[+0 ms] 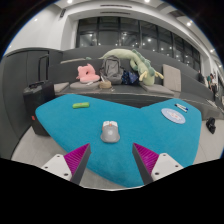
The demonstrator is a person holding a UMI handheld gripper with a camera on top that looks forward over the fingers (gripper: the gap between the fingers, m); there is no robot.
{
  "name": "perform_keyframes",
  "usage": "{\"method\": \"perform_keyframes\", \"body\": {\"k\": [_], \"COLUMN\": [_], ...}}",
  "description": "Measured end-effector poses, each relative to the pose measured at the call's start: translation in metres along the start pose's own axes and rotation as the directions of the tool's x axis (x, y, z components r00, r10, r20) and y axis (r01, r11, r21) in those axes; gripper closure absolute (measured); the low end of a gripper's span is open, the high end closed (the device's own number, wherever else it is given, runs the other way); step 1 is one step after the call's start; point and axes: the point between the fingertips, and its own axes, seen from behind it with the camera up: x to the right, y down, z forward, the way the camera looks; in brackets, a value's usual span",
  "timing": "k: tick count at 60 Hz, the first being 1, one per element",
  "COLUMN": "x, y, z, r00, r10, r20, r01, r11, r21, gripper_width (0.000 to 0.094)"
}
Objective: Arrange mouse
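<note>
A grey computer mouse [109, 131] lies on a teal mat [60, 125] that covers the table. It sits just ahead of my gripper [112, 158], centred between the lines of the two fingers and apart from them. The gripper is open and empty; its pink pads [78, 158] stand wide apart over the mat's near edge.
A small green object [80, 104] lies on the mat at the far left. A white round disc [173, 115] and a small blue item [182, 105] lie at the far right. Beyond the table stand plush toys [88, 72], a bag [113, 70] and chairs.
</note>
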Motion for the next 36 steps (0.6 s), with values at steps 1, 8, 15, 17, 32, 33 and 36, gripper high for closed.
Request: {"method": "perform_keyframes", "body": {"k": [1, 8, 15, 17, 32, 33, 36], "x": [-0.001, -0.007, -0.007, -0.007, 0.005, 0.005, 0.005], "y": [0.001, 0.003, 0.0, 0.0, -0.006, -0.006, -0.005], "z": [0.003, 0.031, 0.065, 0.075, 0.149, 0.153, 0.162], "r00": [1.0, 1.0, 1.0, 1.0, 0.999, 0.999, 0.999], "r10": [-0.001, -0.003, -0.014, -0.011, -0.002, 0.002, 0.01], "r20": [0.001, -0.005, -0.016, -0.021, -0.05, -0.048, -0.042], "r01": [0.001, 0.003, 0.014, 0.01, -0.003, -0.007, -0.016], "r11": [1.0, 1.0, 0.999, 0.999, 0.995, 0.994, 0.992], "r21": [-0.002, -0.017, -0.03, -0.037, -0.101, -0.108, -0.129], "gripper_width": [0.0078, 0.0075, 0.0075, 0.0077, 0.0079, 0.008, 0.0078]}}
